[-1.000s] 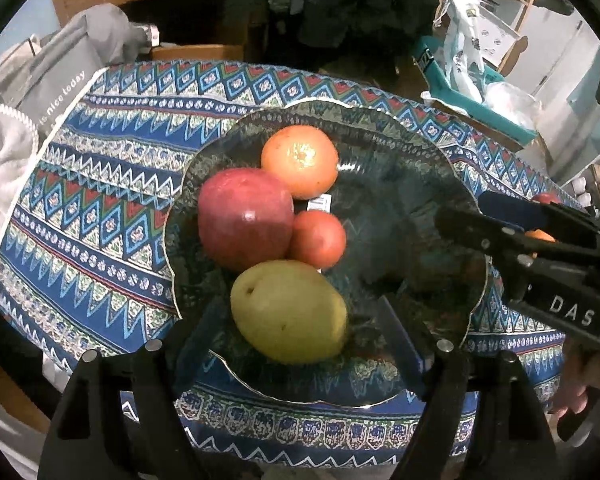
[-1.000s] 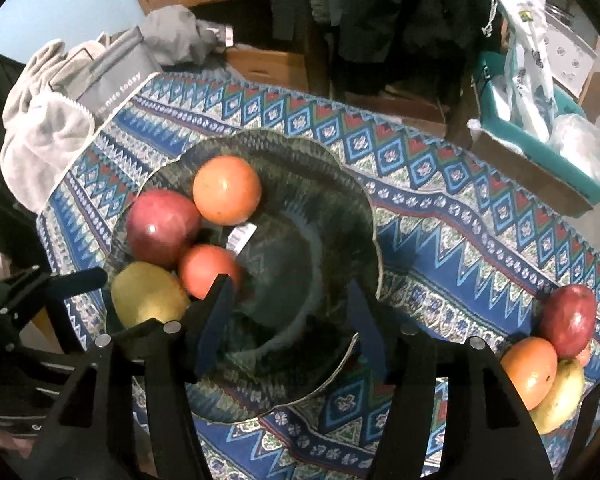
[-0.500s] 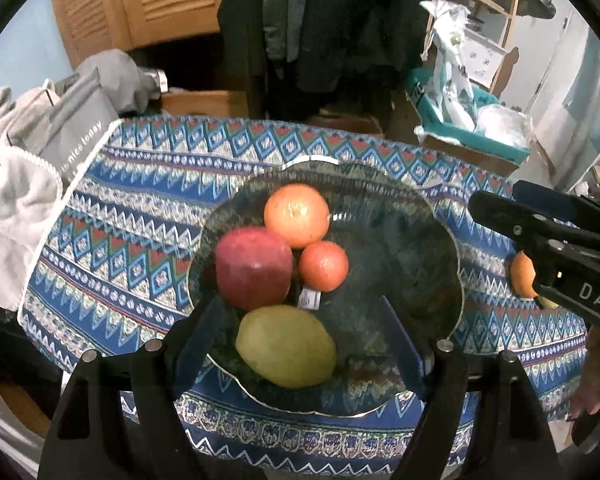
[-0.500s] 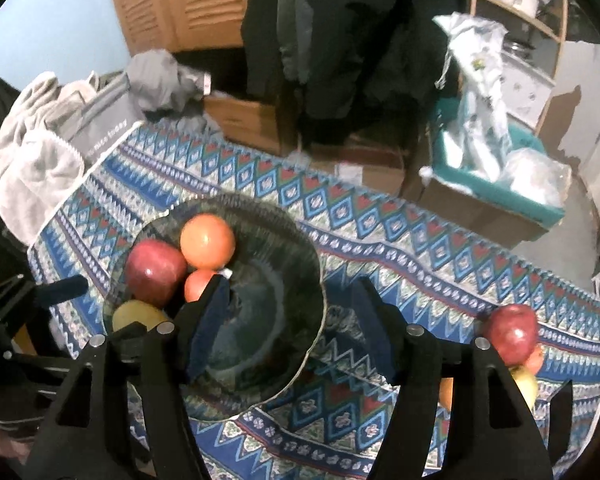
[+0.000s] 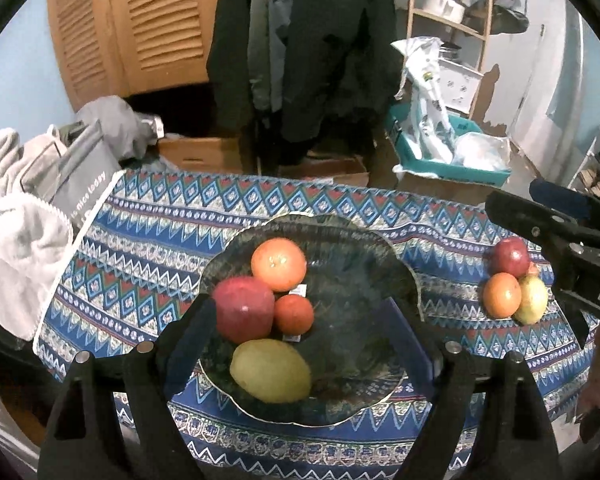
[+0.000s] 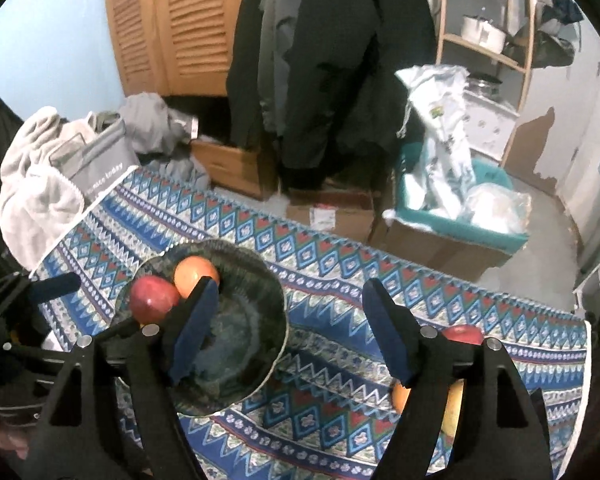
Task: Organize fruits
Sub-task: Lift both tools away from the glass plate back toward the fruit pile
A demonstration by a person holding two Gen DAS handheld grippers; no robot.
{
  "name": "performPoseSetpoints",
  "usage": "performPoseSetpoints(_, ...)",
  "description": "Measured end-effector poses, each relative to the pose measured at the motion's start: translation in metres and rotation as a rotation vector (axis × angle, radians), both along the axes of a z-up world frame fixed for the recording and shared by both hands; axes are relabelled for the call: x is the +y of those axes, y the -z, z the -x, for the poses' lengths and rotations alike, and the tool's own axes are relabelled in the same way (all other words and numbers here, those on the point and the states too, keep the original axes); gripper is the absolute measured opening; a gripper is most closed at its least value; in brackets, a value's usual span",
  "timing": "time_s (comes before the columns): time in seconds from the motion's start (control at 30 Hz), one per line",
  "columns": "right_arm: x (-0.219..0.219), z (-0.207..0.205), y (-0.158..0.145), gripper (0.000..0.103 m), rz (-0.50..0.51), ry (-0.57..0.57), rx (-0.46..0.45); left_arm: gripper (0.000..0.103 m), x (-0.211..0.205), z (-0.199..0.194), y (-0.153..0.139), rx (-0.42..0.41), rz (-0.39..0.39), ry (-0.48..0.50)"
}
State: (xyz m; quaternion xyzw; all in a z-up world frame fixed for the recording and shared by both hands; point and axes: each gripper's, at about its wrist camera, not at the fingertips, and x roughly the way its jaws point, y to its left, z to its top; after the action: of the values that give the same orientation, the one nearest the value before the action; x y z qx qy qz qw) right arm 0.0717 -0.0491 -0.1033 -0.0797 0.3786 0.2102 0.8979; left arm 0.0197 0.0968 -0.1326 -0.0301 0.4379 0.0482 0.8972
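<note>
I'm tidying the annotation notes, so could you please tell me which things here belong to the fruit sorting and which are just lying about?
Belongs to the job:
- glass plate holding four fruits
- loose fruit pile on the tablecloth
- left gripper and right gripper, both open

Just lying about:
- white towel
- grey bag
- hanging coats
- teal bin

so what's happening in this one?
A person holding two grippers is sorting fruit into a glass bowl on a patterned tablecloth. Four fruits sit in the bowl: an orange, a red apple, a smaller orange-red fruit and a yellow-green mango. Another small fruit pile waits on the cloth to the right. The left gripper and right gripper are both open and empty above the table.
</note>
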Motion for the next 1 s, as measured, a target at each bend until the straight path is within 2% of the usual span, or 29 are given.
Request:
performPoseSetpoints(0.17,-0.013,0.009,-0.013,0.079,-0.005,0.017,-0.049,0.087,-0.012,0.004,-0.014,-0.036,-0.006,0.029)
performPoseSetpoints(0.73,-0.075,0.038,-0.052,0.082,-0.015,0.106,-0.187,0.089,-0.048,0.009,-0.049,-0.102,-0.001,0.093)
performPoseSetpoints(0.83,-0.083,0.043,-0.056,0.082,-0.010,0.117,-0.206,0.095,-0.055,0.010,-0.056,-0.123,-0.009,0.103)
performPoseSetpoints(1.0,-0.098,0.051,-0.062,0.082,-0.025,0.133,-0.216,0.095,-0.065,0.010,-0.066,-0.142,0.005,0.120)
